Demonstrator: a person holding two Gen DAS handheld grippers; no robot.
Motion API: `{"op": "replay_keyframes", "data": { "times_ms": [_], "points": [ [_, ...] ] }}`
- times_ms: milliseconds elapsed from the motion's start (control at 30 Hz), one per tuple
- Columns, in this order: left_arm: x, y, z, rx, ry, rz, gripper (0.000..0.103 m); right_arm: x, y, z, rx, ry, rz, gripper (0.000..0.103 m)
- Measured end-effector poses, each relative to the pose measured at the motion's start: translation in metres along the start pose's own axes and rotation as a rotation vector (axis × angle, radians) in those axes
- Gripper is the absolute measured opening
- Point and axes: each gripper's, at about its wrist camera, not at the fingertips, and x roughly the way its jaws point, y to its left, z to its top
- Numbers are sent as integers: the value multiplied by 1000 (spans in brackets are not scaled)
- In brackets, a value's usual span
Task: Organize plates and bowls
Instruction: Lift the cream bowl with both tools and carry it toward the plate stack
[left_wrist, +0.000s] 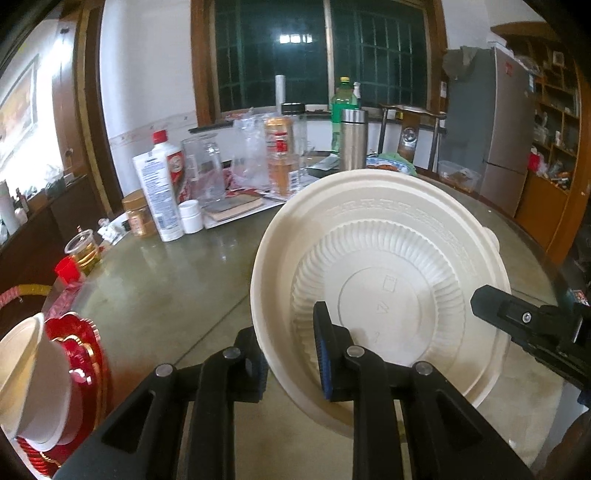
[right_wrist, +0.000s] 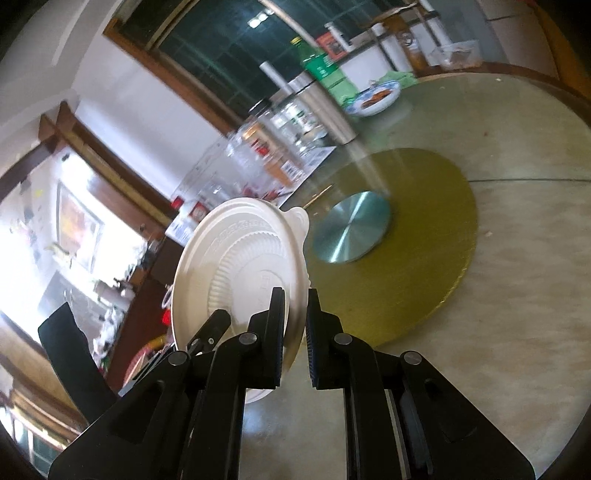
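The round cream-white plastic plate (left_wrist: 380, 280) with a ribbed underside is held above the round glass-topped table (left_wrist: 184, 280), tilted on its edge. The left gripper (left_wrist: 291, 354) is clamped on its near rim, one finger on each side. The right gripper (right_wrist: 295, 332) pinches the opposite rim, jaws nearly together. A white paper cup (left_wrist: 29, 376) stands at the left.

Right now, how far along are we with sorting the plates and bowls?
Nothing looks stacked yet. In hand: the left gripper and right gripper are both clamped on the rim of one white plastic plate, held tilted above the table. Left: setting it down and the white bowl at the table's edge.
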Motion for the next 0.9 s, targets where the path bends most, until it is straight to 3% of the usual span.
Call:
{"op": "replay_keyframes", "data": {
  "times_ms": [467, 900],
  "points": [
    [-45, 70, -19, -112, -33, -77, 21, -20, 82, -38, -154, -4, -29, 11],
    [-80, 128, -17, -184, -105, -51, 21, -18, 158, -56, -285, 0, 31, 11]
  ]
}}
